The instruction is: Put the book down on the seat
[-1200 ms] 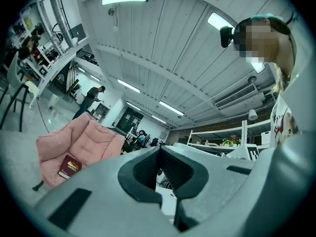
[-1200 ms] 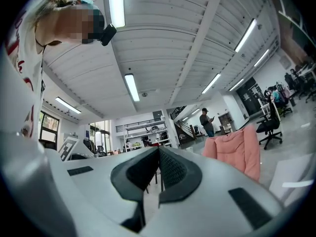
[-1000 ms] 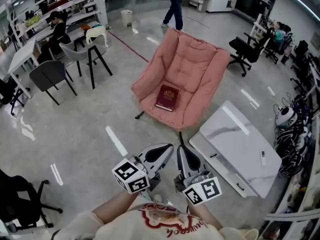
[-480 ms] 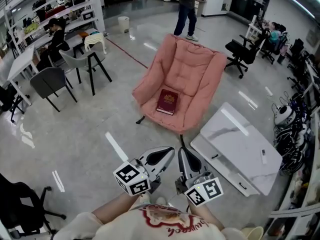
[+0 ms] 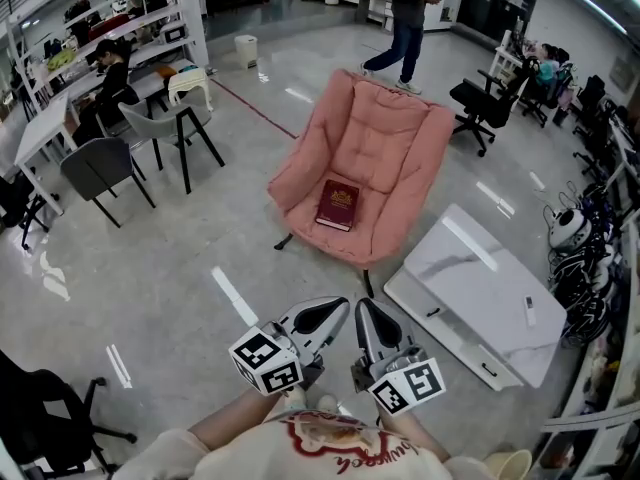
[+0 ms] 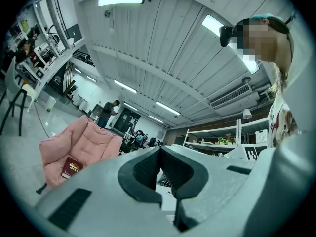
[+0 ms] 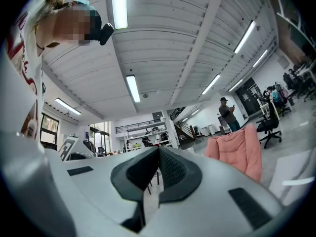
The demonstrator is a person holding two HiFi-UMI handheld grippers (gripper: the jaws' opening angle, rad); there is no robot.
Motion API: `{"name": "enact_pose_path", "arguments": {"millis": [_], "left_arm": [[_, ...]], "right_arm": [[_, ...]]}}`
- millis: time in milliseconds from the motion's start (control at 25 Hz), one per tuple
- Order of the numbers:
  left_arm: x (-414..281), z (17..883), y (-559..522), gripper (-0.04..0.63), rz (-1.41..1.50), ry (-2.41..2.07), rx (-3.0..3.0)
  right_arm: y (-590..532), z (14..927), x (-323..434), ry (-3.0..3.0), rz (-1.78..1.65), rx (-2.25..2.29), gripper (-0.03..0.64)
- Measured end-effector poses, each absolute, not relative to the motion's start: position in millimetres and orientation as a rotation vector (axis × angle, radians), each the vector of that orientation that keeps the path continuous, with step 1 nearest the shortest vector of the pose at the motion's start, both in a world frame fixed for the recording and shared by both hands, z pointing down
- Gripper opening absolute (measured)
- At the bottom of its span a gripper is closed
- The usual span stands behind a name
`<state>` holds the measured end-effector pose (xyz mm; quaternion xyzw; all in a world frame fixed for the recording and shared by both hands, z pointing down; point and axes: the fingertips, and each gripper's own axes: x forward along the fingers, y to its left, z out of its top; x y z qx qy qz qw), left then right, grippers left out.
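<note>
At frame centre: red book (image 5: 337, 205) lies flat on the seat (image 5: 372, 230) of the pink chair (image 5: 385, 133) | lower centre: we hold left gripper (image 5: 333, 310) and right gripper (image 5: 364, 313) side by side, both clenched on nothing, well apart from the book.

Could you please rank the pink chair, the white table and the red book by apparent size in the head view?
1. Pink chair and white table: about alike, and the table is nearer, so unranked.
2. Red book: clearly smallest.
</note>
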<state>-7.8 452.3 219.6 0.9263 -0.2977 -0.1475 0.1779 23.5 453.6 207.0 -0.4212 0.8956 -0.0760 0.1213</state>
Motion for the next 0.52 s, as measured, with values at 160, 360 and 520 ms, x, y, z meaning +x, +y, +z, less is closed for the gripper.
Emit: {"name": "enact_pose_path", "arguments": {"millis": [160, 360, 520], "left_arm": [[-5, 214, 454, 0.005, -0.406, -0.833, 2.634], [-9, 216, 454, 0.003, -0.405, -0.826, 2.628], [-16, 219, 450, 0.005, -0.407, -0.824, 2.618]], "right_arm": [[455, 202, 25, 2.614, -0.214, -1.234, 0.003], [455, 204, 21, 2.613, -0.216, -1.247, 0.003], [452, 205, 13, 2.617, -0.218, -1.246, 0.003]]}}
